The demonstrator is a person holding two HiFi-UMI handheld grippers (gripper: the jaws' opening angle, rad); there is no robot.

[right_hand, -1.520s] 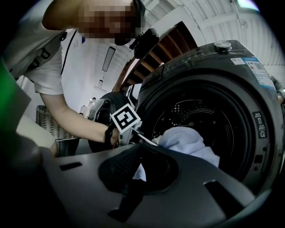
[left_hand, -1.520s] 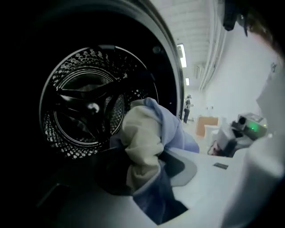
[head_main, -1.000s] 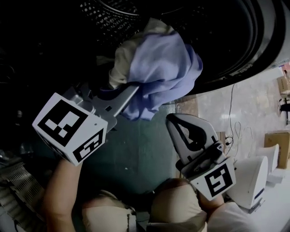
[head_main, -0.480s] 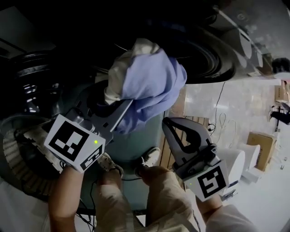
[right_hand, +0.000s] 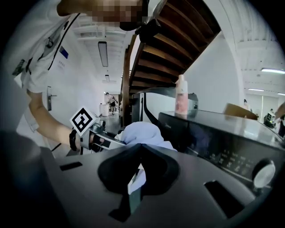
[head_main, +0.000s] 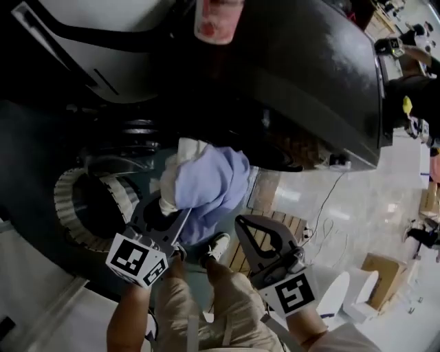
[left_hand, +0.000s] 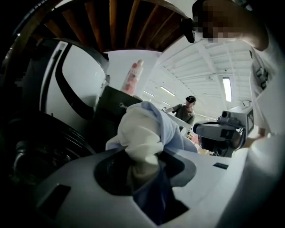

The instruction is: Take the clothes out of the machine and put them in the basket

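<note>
A bundle of clothes (head_main: 206, 182), pale blue with a cream piece, hangs in the air in front of the black washing machine (head_main: 309, 89). My left gripper (head_main: 180, 218) is shut on the bundle's lower edge. In the left gripper view the clothes (left_hand: 142, 129) bulge out from between the jaws of that gripper (left_hand: 143, 162). My right gripper (head_main: 242, 221) hovers just right of the bundle, its jaw tips touching and nothing held. From the right gripper view the bundle (right_hand: 142, 131) shows just beyond that gripper's closed tips (right_hand: 140, 148). A round basket with a white slatted wall (head_main: 69, 199) stands lower left.
A pink-and-white bottle (head_main: 216, 17) stands on the machine's top. My shoes (head_main: 218, 244) are on the floor beside a wooden pallet (head_main: 278, 221). A cardboard box (head_main: 385, 271) and white objects (head_main: 344, 295) lie to the right. Another person (left_hand: 187, 109) stands far off.
Both grippers have risen, and the left has carried the bundle up and away from the drum opening. The view now looks down on the machine's top instead of into the drum.
</note>
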